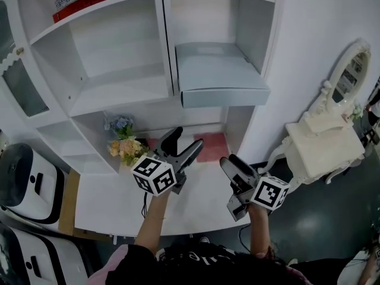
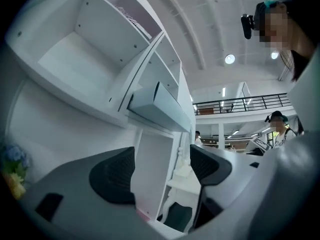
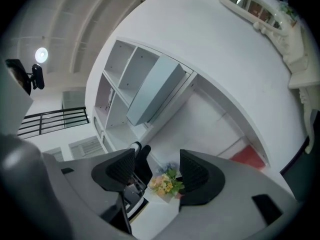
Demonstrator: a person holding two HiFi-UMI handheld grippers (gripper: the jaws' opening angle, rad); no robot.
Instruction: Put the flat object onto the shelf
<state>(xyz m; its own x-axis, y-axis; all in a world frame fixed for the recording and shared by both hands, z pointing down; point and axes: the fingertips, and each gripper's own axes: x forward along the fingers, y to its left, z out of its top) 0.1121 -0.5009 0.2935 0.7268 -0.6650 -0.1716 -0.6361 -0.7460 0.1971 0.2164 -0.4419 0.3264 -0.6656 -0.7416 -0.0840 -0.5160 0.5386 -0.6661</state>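
Note:
A flat, pale blue-grey box (image 1: 219, 73) lies on a middle shelf of the white shelf unit (image 1: 119, 82), its front edge hanging a little over the shelf. It also shows as the pale box (image 2: 160, 106) in the left gripper view and as the pale box (image 3: 152, 91) in the right gripper view. My left gripper (image 1: 187, 138) is held above the white desk (image 1: 196, 203), below the box, jaws wide apart and empty (image 2: 160, 169). My right gripper (image 1: 230, 162) hovers to its right, open with nothing between its pads (image 3: 152, 171).
A pink mat (image 1: 211, 147) lies at the back of the desk. A small bunch of flowers (image 1: 126, 147) stands at the back left. Red books (image 1: 89, 2) sit on the top shelf. A white dresser with a mirror (image 1: 323, 141) stands at the right; white machines (image 1: 27, 180) at the left.

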